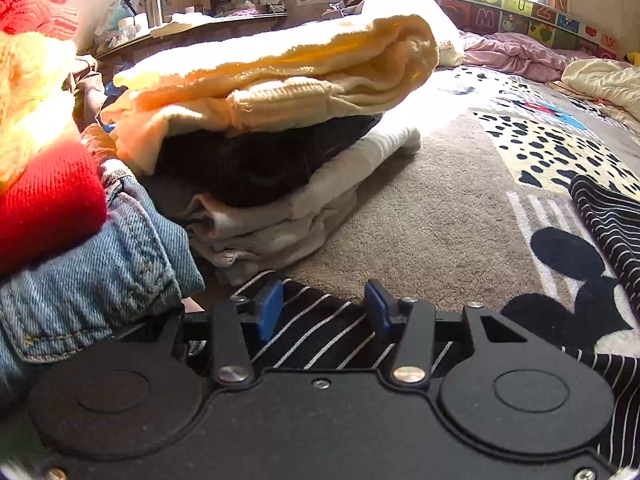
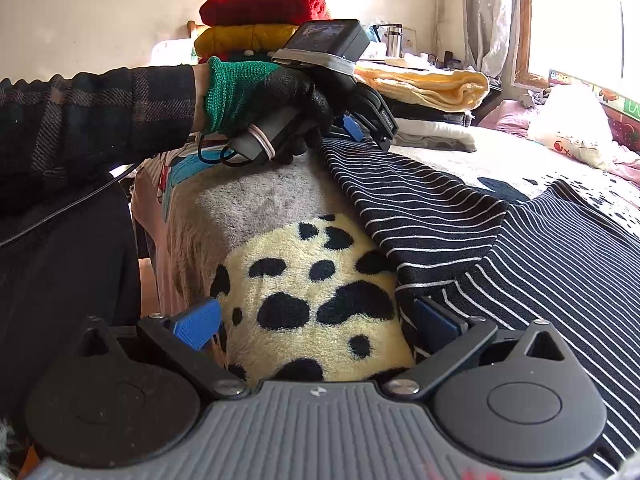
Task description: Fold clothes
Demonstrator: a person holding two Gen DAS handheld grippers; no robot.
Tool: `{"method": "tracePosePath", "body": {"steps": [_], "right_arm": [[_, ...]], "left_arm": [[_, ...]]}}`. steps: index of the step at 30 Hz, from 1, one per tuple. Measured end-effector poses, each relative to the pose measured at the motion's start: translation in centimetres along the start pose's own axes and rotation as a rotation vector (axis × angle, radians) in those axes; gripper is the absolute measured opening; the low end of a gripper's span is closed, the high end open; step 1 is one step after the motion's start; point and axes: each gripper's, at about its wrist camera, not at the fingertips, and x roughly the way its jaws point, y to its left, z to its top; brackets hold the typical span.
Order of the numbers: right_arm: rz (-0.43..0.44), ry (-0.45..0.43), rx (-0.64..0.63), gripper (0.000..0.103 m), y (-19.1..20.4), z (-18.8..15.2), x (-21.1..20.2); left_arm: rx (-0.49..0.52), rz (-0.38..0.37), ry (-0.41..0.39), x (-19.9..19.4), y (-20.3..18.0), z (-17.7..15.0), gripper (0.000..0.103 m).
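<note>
Sunlit bed blanket (image 2: 304,280) carries our striped garment (image 2: 560,264); left hand-held gripper (image 1: 322,306) gapes over its sleeve (image 2: 420,208), right hand-held gripper (image 2: 320,320) wide at the edge, seemingly positioned for folding.

Shirt (image 2: 560,248): on my blanket (image 2: 312,300), to the right.
Folded pile (image 1: 260,128): far left, on the blanket.
Jeans (image 1: 100,272): left of that pile.
</note>
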Motion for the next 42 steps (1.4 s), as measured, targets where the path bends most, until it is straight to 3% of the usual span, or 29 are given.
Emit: {"method": "tracePosePath", "body": {"steps": [5,10,14,16,20,22,25,29,35,37,39,42], "right_arm": [[0.006,0.001,0.004,0.102,-0.1,0.0,-0.1],[-0.001,-0.002,-0.004,0.103,0.1,-0.1,-0.1],[0.0,-0.01,0.014,0.102,0.0,0.2,-0.3],[0.001,-0.024,0.025,0.101,0.0,0.5,-0.8],[-0.025,-0.063,0.03,0.097,-0.3,1.2,-2.7],[-0.063,-0.086,0.055,0.097,-1.0,1.5,-4.4],[-0.144,-0.131,0.124,0.097,-2.8,1.5,-7.5],[-0.278,-0.184,0.287,0.097,-6.4,-0.2,-12.7],[-0.491,-0.268,0.803,0.096,-13.9,-7.5,-19.2],[-0.52,-0.294,0.94,0.095,-15.3,-9.6,-20.3],[-0.508,-0.304,1.052,0.094,-15.9,-11.6,-20.5],[-0.481,-0.295,1.16,0.084,-16.1,-13.7,-19.7]], "left_arm": [[-0.081,-0.013,-0.008,-1.6,0.9,0.2,0.04],[-0.059,0.027,0.043,0.5,0.1,0.1,0.047],[-0.019,0.048,-0.012,-1.2,-1.8,0.5,0.049],[0.012,0.037,-0.069,-2.9,-3.0,0.4,0.049],[0.172,-0.019,-0.149,-6.6,-7.2,-1.0,0.049],[0.237,-0.087,-0.15,-7.7,-9.4,-2.2,0.049],[0.304,-0.114,-0.148,-8.9,-12.1,-3.9,0.048],[0.334,-0.164,-0.147,-11.3,-14.4,-5.9,0.048],[0.418,-0.25,-0.195,-15.9,-18.9,-9.5,0.048],[0.473,-0.295,-0.19,-16.7,-20.7,-10.8,0.048],[0.544,-0.353,-0.129,-16.5,-22.5,-12.4,0.051],[0.612,-0.352,-0.135,-16.2,-23.9,-13.6,0.051]]}}
